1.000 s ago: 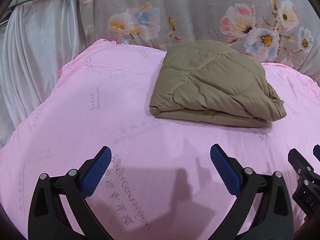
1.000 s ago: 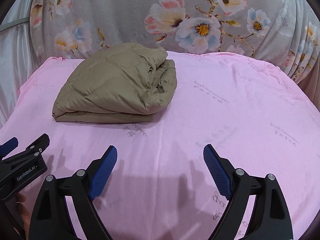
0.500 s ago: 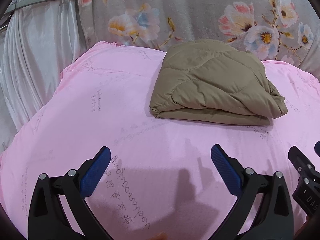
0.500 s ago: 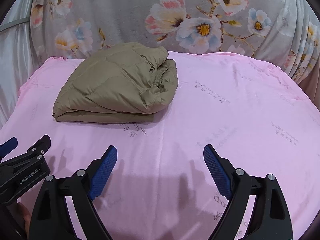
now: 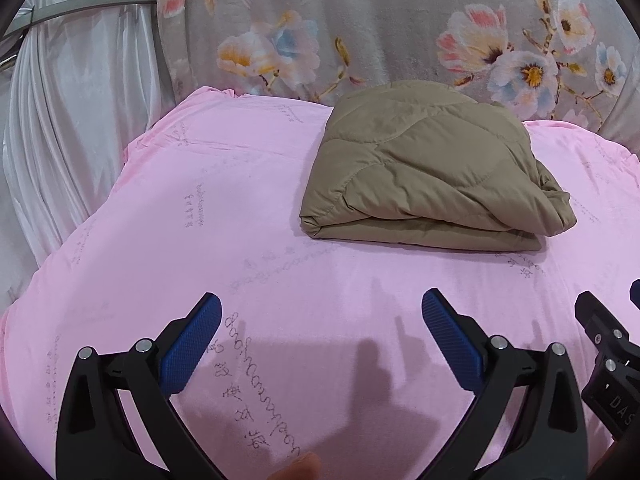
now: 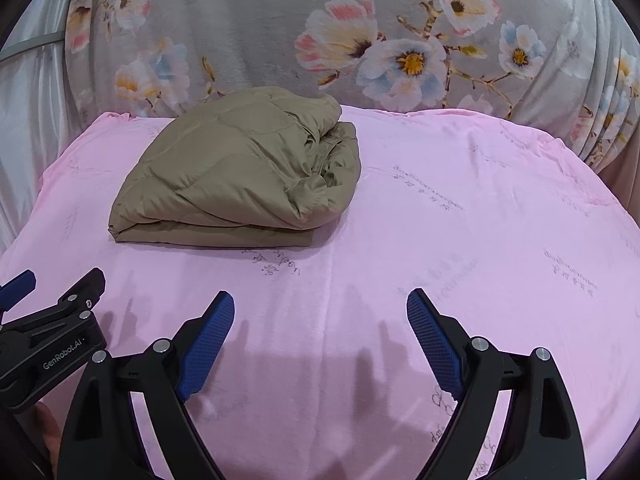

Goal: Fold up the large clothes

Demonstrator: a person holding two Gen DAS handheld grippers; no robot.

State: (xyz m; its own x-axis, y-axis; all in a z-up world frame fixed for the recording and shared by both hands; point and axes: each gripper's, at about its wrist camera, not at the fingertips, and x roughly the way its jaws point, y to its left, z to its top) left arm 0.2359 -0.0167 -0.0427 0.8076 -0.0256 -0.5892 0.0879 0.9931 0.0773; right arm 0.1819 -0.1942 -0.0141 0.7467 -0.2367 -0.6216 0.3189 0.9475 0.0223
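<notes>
A tan quilted puffer jacket (image 5: 424, 168) lies folded into a compact bundle on the pink sheet (image 5: 200, 220), towards the back. It also shows in the right wrist view (image 6: 240, 172), back left. My left gripper (image 5: 320, 304) is open and empty, hovering over the sheet in front of the jacket. My right gripper (image 6: 320, 300) is open and empty, in front and to the right of the jacket. Neither touches it. The right gripper's edge shows in the left wrist view (image 5: 612, 356), and the left gripper's in the right wrist view (image 6: 48, 320).
A grey floral blanket (image 6: 360, 40) hangs as a backdrop behind the pink surface. A white satin curtain (image 5: 60, 120) hangs at the left. The pink sheet (image 6: 480, 220) spreads wide to the right of the jacket.
Both grippers have stayed open and nearly still. The left wrist view has shifted slightly, so the jacket sits a touch lower. The jacket has not moved.
</notes>
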